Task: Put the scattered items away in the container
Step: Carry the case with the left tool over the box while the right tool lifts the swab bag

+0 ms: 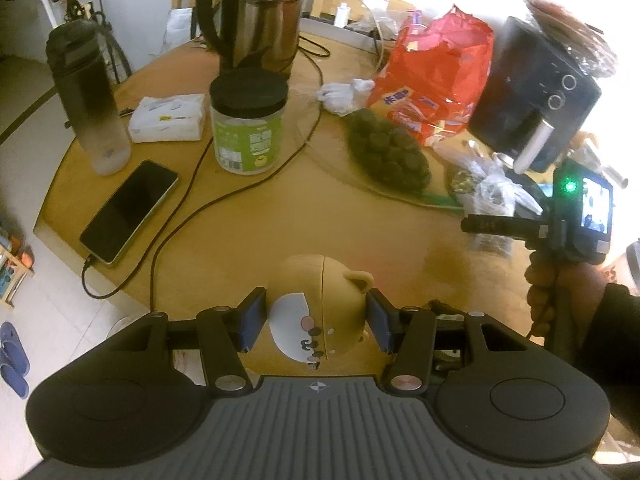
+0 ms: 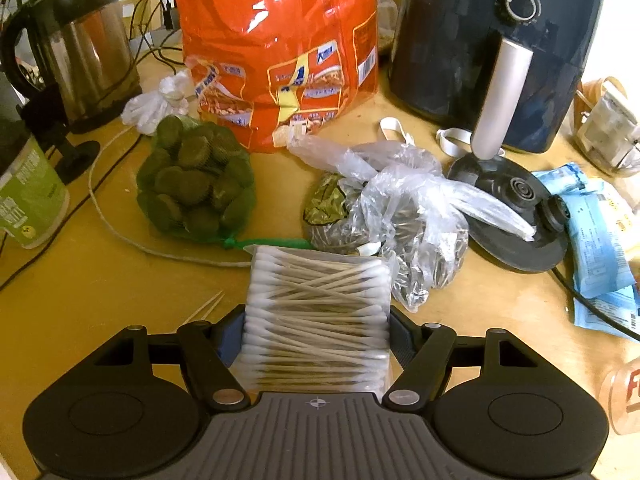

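My left gripper (image 1: 316,322) is shut on a tan bear-shaped case (image 1: 320,308) with a white face, held just above the wooden table (image 1: 280,216) near its front edge. My right gripper (image 2: 316,334) is shut on a clear box of cotton swabs (image 2: 318,312), held over the table in front of a clear plastic bag of seeds (image 2: 392,220). The right gripper and the hand on it also show at the right edge of the left wrist view (image 1: 568,216). No container for the items is plain in either view.
A phone (image 1: 128,210) on a cable, a dark bottle (image 1: 88,96), a green jar (image 1: 248,124), a tissue pack (image 1: 168,118) and a kettle (image 1: 256,12) stand to the left. A green net bag (image 2: 196,184), a red snack bag (image 2: 280,48), an air fryer (image 2: 492,48) and blue packets (image 2: 596,232) crowd the right.
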`<state>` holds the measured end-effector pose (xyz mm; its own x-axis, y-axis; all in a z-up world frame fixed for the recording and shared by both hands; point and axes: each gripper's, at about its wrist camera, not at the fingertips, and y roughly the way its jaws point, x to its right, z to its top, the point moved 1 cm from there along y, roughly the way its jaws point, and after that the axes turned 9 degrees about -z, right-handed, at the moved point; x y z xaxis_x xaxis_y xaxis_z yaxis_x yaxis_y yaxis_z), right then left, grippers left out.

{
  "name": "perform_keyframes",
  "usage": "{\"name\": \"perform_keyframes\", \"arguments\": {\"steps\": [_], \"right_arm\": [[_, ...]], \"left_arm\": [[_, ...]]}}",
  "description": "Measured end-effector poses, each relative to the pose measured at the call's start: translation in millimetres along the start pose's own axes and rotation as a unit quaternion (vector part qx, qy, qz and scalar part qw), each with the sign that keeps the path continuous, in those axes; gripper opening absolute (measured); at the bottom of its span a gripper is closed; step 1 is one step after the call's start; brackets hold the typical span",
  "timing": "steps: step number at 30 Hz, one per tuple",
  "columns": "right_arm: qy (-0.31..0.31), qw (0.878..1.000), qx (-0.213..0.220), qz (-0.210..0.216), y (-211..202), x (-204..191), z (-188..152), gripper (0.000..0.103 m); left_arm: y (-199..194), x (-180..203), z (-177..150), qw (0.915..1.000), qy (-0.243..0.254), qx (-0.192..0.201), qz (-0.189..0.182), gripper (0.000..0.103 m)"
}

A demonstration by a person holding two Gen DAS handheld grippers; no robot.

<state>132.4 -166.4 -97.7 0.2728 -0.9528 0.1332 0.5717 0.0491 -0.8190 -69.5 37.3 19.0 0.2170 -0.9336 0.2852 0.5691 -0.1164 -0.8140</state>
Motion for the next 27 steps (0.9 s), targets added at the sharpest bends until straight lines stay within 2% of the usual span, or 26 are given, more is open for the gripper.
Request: {"name": "perform_keyframes", "arguments": {"steps": [12, 27], "right_arm": [[0.026, 1.000, 0.016, 0.001, -38.1, 21.5, -4.2, 0.073], [0.026, 0.999, 0.038, -0.001, -87.8, 39.9, -21.5, 0.073]], "left_arm": [[6.5, 19.1, 6.9, 0.9989, 0.038, -0.003, -0.027, 0.052], [19.2, 53.3, 16.3, 0.9940, 0.087, -0.006, -0.065, 0.052]]}}
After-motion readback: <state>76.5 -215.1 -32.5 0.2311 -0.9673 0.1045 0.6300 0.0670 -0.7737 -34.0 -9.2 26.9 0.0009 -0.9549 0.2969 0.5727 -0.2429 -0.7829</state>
